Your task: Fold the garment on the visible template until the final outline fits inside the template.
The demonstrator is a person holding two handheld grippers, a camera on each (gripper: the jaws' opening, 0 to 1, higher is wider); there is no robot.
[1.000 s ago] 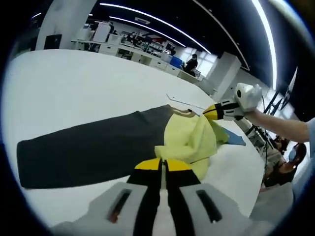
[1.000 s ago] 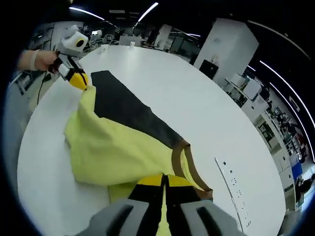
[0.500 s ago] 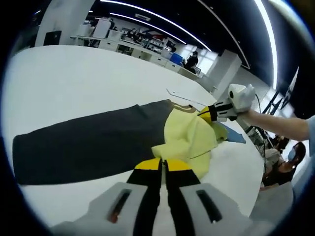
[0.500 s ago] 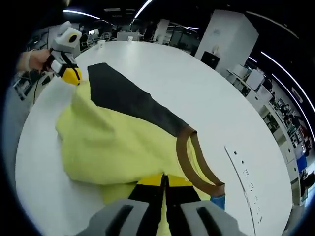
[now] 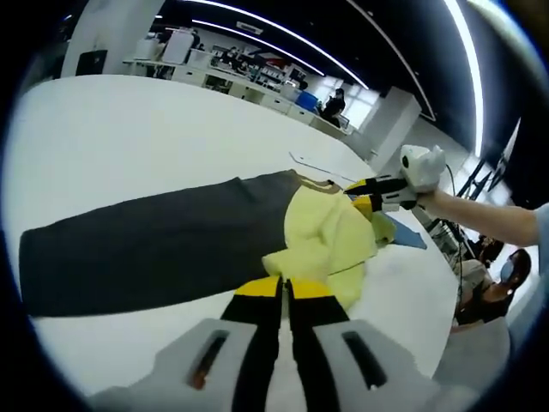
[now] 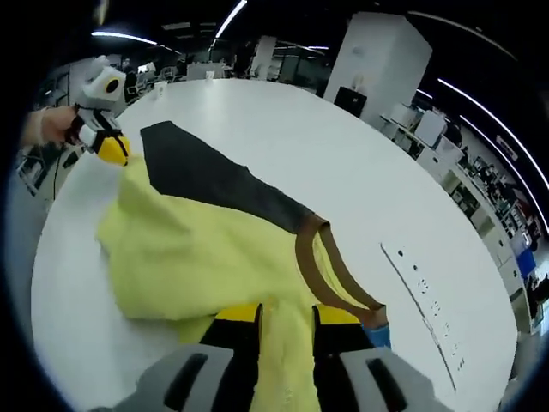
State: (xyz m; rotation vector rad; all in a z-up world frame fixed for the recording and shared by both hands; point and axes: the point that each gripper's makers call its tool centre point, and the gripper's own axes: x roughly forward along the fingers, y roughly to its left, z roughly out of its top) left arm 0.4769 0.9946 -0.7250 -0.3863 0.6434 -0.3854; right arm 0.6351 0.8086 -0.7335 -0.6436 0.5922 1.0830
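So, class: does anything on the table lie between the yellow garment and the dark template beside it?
Nothing visible does. The yellow fabric garment already overlaps the dark grey flat template on the white table, with bare tabletop around them.

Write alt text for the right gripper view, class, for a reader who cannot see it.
A yellow garment with a brown collar lies bunched on a white table, partly covering a dark template. The right gripper, fingers apart, has yellow cloth between them, while the left gripper meets the garment's far edge.
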